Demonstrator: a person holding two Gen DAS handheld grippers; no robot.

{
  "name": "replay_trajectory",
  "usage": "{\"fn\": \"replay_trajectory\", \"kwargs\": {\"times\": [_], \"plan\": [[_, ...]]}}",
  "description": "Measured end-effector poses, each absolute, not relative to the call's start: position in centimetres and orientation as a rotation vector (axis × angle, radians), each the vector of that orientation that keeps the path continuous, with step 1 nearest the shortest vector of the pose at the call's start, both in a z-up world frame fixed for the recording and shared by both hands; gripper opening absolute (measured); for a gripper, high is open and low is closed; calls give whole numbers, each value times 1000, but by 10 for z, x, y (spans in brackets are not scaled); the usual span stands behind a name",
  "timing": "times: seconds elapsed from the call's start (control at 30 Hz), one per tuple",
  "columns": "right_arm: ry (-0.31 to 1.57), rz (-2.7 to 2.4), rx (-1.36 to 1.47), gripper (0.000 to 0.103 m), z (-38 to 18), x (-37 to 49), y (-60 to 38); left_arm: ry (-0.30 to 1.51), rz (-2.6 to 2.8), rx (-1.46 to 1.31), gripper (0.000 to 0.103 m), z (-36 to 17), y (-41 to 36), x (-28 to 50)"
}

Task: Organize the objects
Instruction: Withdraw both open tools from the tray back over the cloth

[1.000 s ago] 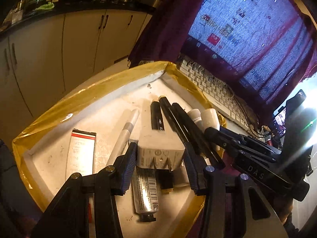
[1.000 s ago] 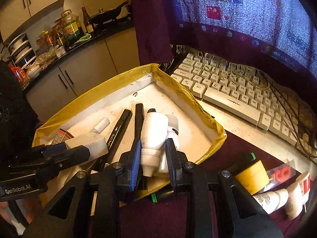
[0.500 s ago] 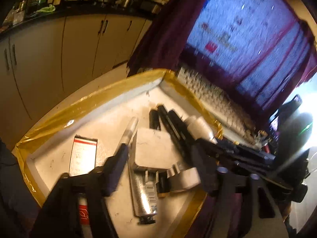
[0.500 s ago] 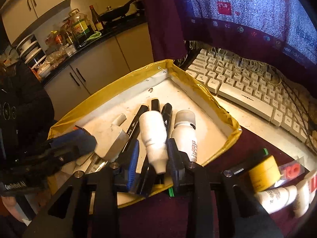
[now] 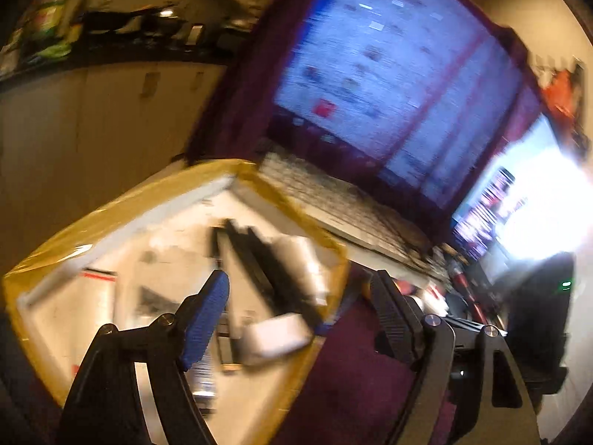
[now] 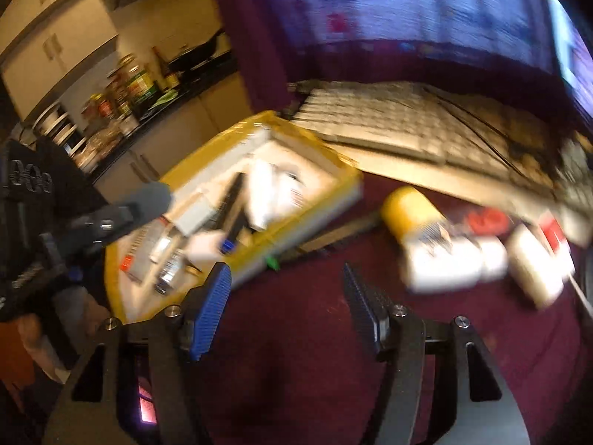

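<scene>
A yellow-rimmed white tray (image 5: 111, 207) (image 6: 326, 200) holds black markers (image 5: 267, 263), white bottles (image 6: 270, 193), a white box (image 5: 274, 337) and tubes. Both views are blurred. My left gripper (image 5: 300, 293) is open and empty, above the tray's right corner. My right gripper (image 6: 285, 289) is open and empty over the maroon cloth (image 6: 296, 352), right of the tray. A yellow-capped white bottle (image 6: 426, 237) and other white containers (image 6: 533, 263) lie on the cloth to the right. The left gripper also shows in the right wrist view (image 6: 122, 211).
A white keyboard (image 6: 400, 122) lies behind the tray, under a cloth-draped screen (image 5: 389, 66). A green-tipped pen (image 6: 315, 241) lies beside the tray. Kitchen cabinets (image 5: 92, 118) and a counter with jars (image 6: 129, 85) stand at the left.
Both grippers opened and let go: the white box and the white bottle now lie in the tray. Both grippers pulled back and swung right, away from the tray.
</scene>
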State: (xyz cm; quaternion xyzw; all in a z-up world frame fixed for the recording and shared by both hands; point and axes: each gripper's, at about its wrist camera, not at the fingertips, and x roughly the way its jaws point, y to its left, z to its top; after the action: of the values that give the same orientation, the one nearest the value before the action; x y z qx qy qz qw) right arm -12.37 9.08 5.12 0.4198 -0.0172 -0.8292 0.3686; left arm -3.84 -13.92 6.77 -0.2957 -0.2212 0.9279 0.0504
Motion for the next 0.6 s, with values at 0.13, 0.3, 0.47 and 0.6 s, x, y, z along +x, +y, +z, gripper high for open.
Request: {"fn": "replay_trajectory", "kwargs": {"times": [0.13,0.3,0.47,0.6], "plan": [[-85,-2196,1121,61,43,-125,125,-507,2749,-903,73,70,-105,-43],[-167,-2324,1137,61,44,-132,170,-427,2673,-940,73,70,-76,-53],[-245,-2429,1155,61,44,-141,199,-398,2640,-972,73,66,-60,-58],[-277,-2518,1196,61,40,-152,214,-392,2624,-985,73,64,-55,-56]]}}
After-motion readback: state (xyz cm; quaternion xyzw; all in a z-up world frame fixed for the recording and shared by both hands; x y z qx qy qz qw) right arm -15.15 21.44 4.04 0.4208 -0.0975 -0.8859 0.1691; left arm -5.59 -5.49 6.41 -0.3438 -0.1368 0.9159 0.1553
